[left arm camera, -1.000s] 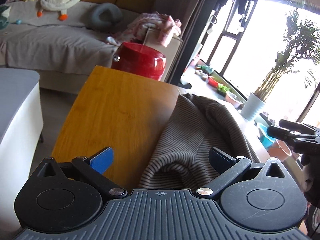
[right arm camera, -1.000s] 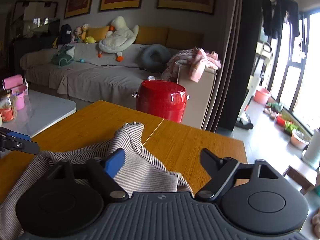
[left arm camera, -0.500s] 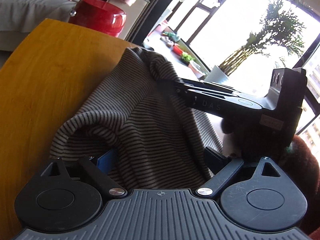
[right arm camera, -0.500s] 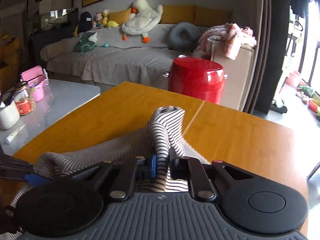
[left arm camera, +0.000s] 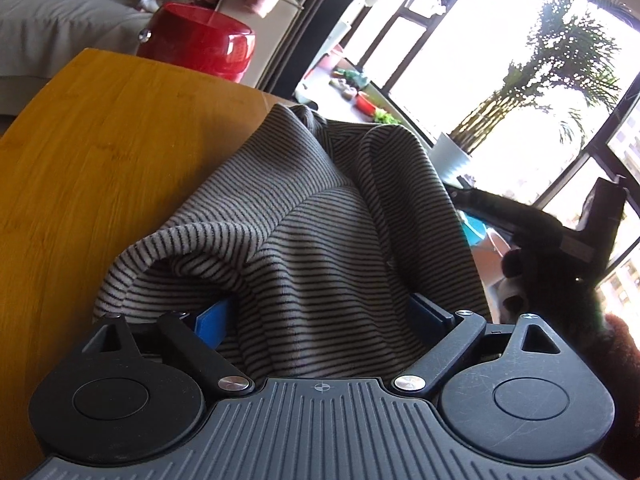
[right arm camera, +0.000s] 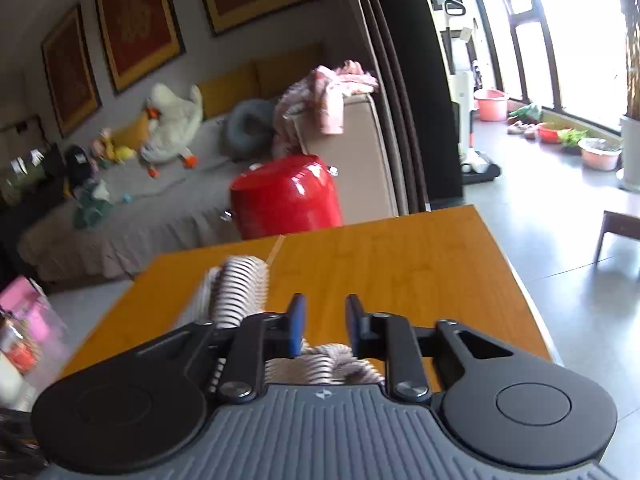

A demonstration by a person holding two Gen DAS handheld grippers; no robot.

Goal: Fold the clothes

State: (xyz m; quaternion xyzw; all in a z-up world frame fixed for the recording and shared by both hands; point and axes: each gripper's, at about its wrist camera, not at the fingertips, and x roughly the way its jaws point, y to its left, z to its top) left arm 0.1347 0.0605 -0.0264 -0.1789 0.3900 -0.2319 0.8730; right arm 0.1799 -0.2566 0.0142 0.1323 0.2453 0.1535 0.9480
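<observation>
A grey striped garment (left arm camera: 304, 216) lies bunched on the wooden table (left arm camera: 100, 152). In the left wrist view my left gripper (left arm camera: 320, 316) is open, its blue pads wide apart, with the cloth heaped between them. The right gripper's body (left arm camera: 560, 232) shows at the right edge of that view, beside the cloth. In the right wrist view my right gripper (right arm camera: 323, 322) has its pads a small gap apart; the striped cloth (right arm camera: 240, 292) bulges to the left of the fingers and under them, blurred by motion.
A red round stool (right arm camera: 286, 200) stands past the table's far edge, with a sofa (right arm camera: 160, 200) behind it. The table's right edge (right arm camera: 516, 280) drops to the tiled floor. A potted plant (left arm camera: 452, 156) and basins stand by the window.
My right gripper, shut on a cloth fold half a second ago, has parted its pads and swung right. The left gripper's view shifted little; the cloth still sits between its open pads.
</observation>
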